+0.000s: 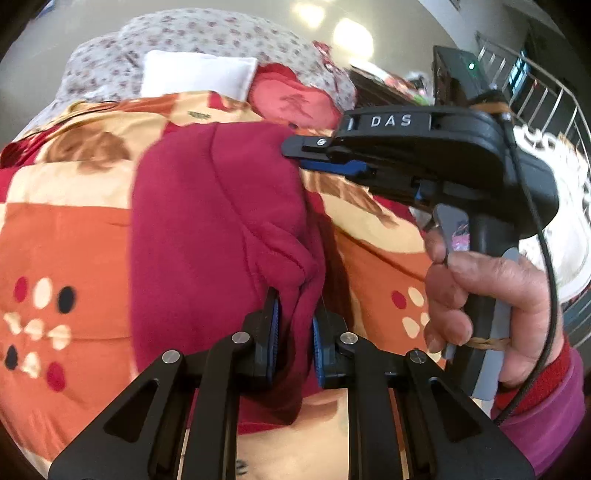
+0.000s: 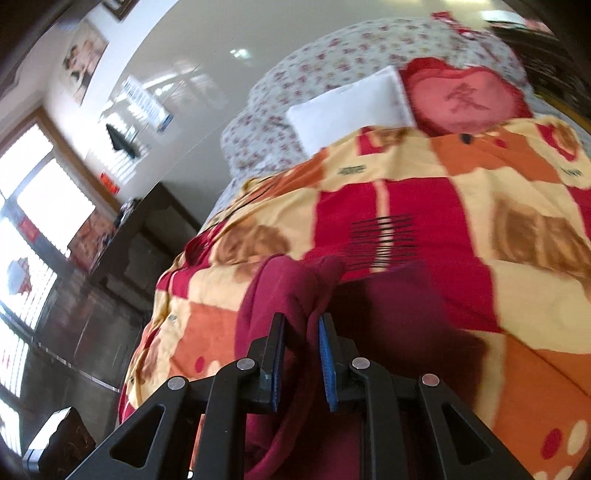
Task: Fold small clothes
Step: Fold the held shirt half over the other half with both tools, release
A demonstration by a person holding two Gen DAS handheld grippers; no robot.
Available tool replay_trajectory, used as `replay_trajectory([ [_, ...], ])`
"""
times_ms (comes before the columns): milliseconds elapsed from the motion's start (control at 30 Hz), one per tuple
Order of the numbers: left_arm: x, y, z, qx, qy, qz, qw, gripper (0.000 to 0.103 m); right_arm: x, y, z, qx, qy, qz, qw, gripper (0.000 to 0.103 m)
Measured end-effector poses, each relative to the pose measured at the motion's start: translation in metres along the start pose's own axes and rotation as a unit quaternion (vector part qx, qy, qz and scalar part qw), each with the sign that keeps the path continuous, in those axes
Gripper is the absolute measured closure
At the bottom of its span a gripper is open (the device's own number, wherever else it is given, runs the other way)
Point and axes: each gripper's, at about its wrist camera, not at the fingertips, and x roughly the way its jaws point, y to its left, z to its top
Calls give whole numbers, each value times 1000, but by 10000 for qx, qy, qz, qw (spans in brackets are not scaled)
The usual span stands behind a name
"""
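A dark red fleece garment [image 1: 221,221] hangs spread between my two grippers over the bed's quilt [image 1: 74,240]. In the left wrist view, my left gripper [image 1: 295,306] is shut on a bunched edge of it at the near end. My right gripper [image 1: 295,155], held by a person's hand [image 1: 480,295], pinches the far corner. Seen from the right wrist, the right gripper [image 2: 301,325] is shut on a gathered fold of the garment [image 2: 388,314], which drapes down onto the quilt [image 2: 517,295].
A white pillow [image 2: 351,107] and a red cushion [image 2: 465,99] lie at the head of the bed on floral bedding [image 1: 184,33]. A dark cabinet [image 2: 147,236] stands beside the bed by the windows. A metal railing [image 1: 546,92] runs behind the right gripper.
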Motion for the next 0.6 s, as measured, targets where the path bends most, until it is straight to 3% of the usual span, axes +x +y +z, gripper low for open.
replay_trajectory([
  [100,21,-6,-1,-50,183,-2,9998,89,-12,-26,2,230,-123,-77,9996,101],
  [200,37,-3,-5,-103,353,47,9993,89,-10,-48,-1,490,28,0,9988,101],
  [433,26,-1,-4,-16,266,32,9996,89,2,-41,-17,427,419,511,9969,97],
  [467,23,1,-4,-53,250,0,9997,89,6,-38,-20,412,472,550,9965,92],
  [533,15,1,-6,-81,216,-32,9997,89,14,-39,-25,535,527,554,9956,73],
  [567,12,2,-7,-83,209,-47,9997,89,18,-42,-27,693,514,618,9944,53],
  [600,10,3,-7,-77,211,-61,9997,89,20,-45,-29,852,480,756,9923,45],
])
